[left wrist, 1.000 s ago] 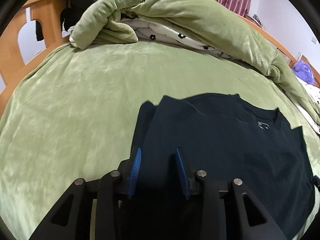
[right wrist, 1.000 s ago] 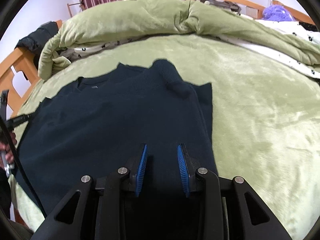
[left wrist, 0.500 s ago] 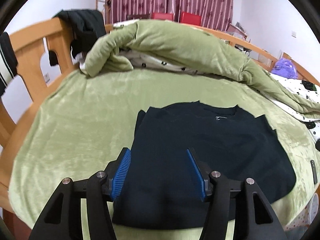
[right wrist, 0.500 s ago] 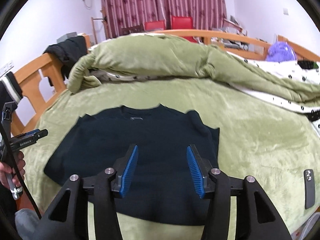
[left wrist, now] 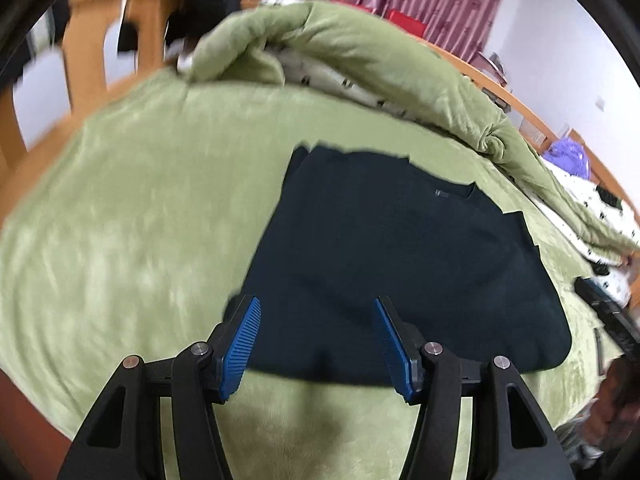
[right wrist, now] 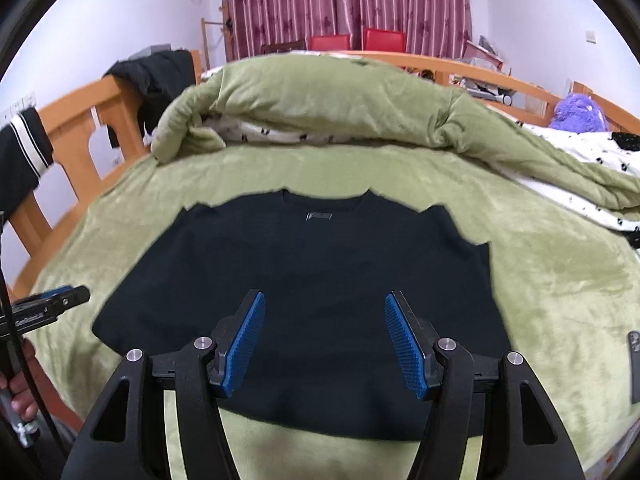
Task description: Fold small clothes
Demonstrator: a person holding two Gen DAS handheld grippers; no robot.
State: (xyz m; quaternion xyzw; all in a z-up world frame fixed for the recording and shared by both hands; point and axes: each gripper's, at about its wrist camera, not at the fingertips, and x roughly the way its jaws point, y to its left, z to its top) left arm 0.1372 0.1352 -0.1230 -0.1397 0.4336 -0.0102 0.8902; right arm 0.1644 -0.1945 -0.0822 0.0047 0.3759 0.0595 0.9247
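Both sets of tongs have been drawn back and lifted away from the garment since the earlier frames, and their blue pads, close together then, are now set wide apart. Nearest the lens, the left tongs (left wrist: 316, 344) are seen spread with nothing between the pads, hanging over the near hem; the right tongs (right wrist: 324, 346) are likewise empty, and their jaws are opening at this moment. Below them the dark sweater (right wrist: 304, 300) is laid flat on the green bed cover (right wrist: 540, 280), neckline and label turned to the far side, both sides apparently folded in so that a roughly rectangular shape is left. It is judged that the sleeve folds have been finished and released, and that a fold of the hem up toward the collar is probably called for next; a fresh hold on the near corners would then be needed. At the right edge a dark phone (right wrist: 634, 364) is seen lying on the cover, near the sweater but apart from it. Further off, a bunched green quilt (right wrist: 320, 92) is heaped across the bed, a wooden bed frame (right wrist: 80, 120) with dark clothing draped over it is seen to the left, and patterned curtains (right wrist: 344, 0) are hung at the back.
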